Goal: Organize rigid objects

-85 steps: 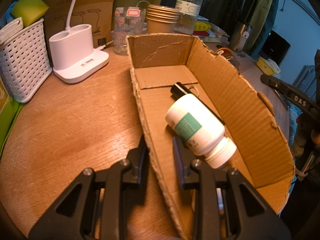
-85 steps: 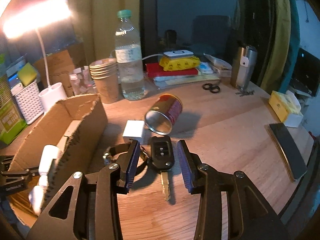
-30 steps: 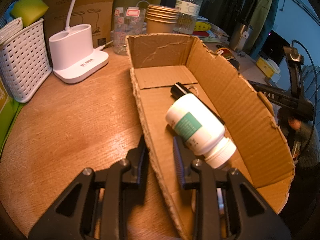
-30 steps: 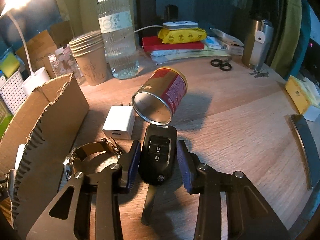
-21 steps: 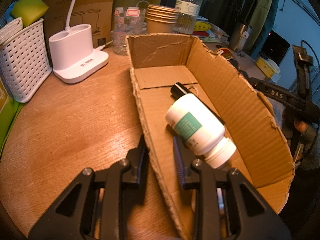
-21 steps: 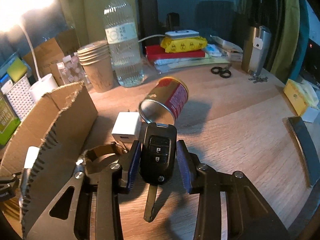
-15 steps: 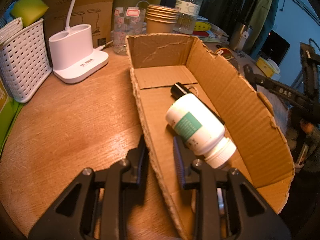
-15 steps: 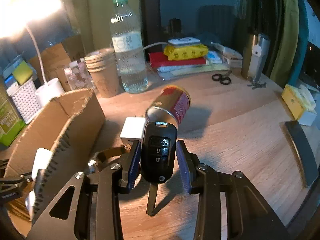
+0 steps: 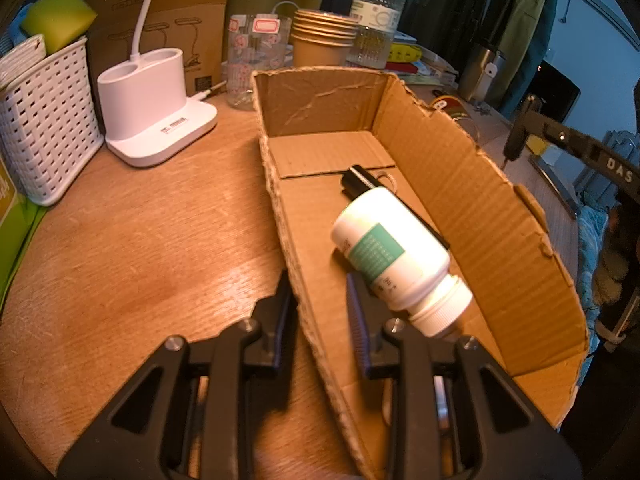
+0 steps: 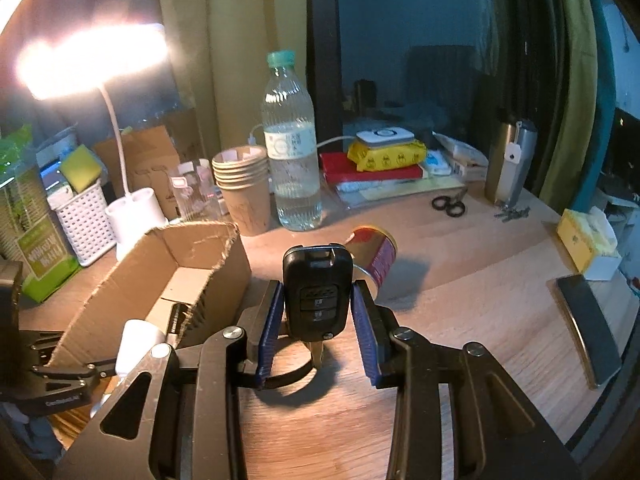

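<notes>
My right gripper (image 10: 318,330) is shut on a black car key (image 10: 317,294) and holds it up above the table, blade pointing down, just right of the cardboard box (image 10: 192,276). My left gripper (image 9: 320,320) is shut on the near left wall of the cardboard box (image 9: 280,216), one finger inside and one outside. In the box lie a white pill bottle (image 9: 394,256) with a green label and a black marker (image 9: 360,180) behind it. The right gripper shows beyond the box's right wall in the left wrist view (image 9: 516,152).
A red tin can (image 10: 374,254) lies on its side behind the key. A water bottle (image 10: 292,152), paper cups (image 10: 242,188), a white lamp base (image 9: 154,112), a white basket (image 9: 44,120), scissors (image 10: 448,204), a steel flask (image 10: 510,160) and a phone (image 10: 588,320) stand around.
My right gripper has lifted the car key off the table and carried it up and toward the box. The left gripper and box have stayed still.
</notes>
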`<state>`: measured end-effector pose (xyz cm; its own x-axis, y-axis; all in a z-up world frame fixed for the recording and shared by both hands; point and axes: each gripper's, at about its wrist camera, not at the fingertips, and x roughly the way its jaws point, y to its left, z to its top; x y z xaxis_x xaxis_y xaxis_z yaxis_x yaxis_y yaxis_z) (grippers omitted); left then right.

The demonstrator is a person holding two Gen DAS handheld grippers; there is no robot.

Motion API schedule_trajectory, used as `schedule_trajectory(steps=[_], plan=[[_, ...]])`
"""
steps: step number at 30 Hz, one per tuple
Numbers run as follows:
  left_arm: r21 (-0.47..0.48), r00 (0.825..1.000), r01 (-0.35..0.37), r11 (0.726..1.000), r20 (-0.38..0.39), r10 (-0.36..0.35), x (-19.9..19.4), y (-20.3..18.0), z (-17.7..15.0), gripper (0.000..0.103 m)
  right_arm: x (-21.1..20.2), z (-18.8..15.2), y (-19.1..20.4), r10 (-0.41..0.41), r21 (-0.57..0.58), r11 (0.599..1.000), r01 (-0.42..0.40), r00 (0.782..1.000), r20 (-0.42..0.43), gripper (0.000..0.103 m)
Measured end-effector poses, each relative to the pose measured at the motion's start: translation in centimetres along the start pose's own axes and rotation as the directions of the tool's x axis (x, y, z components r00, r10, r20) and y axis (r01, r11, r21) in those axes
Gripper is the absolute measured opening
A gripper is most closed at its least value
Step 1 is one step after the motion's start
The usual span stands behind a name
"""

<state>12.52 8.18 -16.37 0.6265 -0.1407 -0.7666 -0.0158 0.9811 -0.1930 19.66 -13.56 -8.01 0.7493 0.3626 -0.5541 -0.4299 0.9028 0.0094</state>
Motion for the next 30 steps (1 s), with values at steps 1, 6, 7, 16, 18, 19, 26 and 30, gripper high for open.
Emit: schedule_trajectory(steps=[1,6,7,16,18,19,26,30], plan=[[0.000,1.000,0.000,1.000,0.000,0.000,0.0,0.0,0.0,0.028,-0.3,0.1,0.3,0.006,-0.007,1.000,-0.006,1.000,0.012,0.026],[0.000,1.000,0.000,1.000,0.000,0.000,0.0,0.0,0.0,0.028,-1.8,0.6,1.3,0.007,-0.041,0.999,-0.005,0.999,0.052,0.020],[0.000,1.000,0.000,1.000,0.000,0.000,0.0,0.0,0.0,0.028,-1.9,0.6,1.4,0.006,-0.046,0.999,-0.003,0.999,0.050,0.020],[0.000,1.000,0.001,1.000,0.000,-0.001,0.0,-0.1,0.0,0.029,2.7,-1.3,0.3,-0.027,-0.029,0.999,0.025,0.996,-0.087,0.020],[0.000,1.000,0.001,1.000,0.000,-0.001,0.0,-0.1,0.1,0.029,3.2,-1.6,-0.3,-0.037,-0.018,0.999,0.035,0.995,-0.097,0.020],[0.000,1.000,0.000,1.000,0.000,0.000,0.0,-0.1,0.0,0.029,3.3,-1.7,-0.6,-0.041,-0.012,0.999,0.040,0.994,-0.104,0.021],[0.000,1.000,0.000,1.000,0.000,0.000,0.0,-0.1,0.1,0.029,4.6,-1.9,-2.5,-0.054,0.002,0.999,0.054,0.989,-0.136,0.044],[0.000,1.000,0.001,1.000,0.000,-0.001,0.0,-0.1,0.0,0.029,6.2,-2.2,-3.0,-0.052,-0.015,0.999,0.050,0.982,-0.183,0.048]])
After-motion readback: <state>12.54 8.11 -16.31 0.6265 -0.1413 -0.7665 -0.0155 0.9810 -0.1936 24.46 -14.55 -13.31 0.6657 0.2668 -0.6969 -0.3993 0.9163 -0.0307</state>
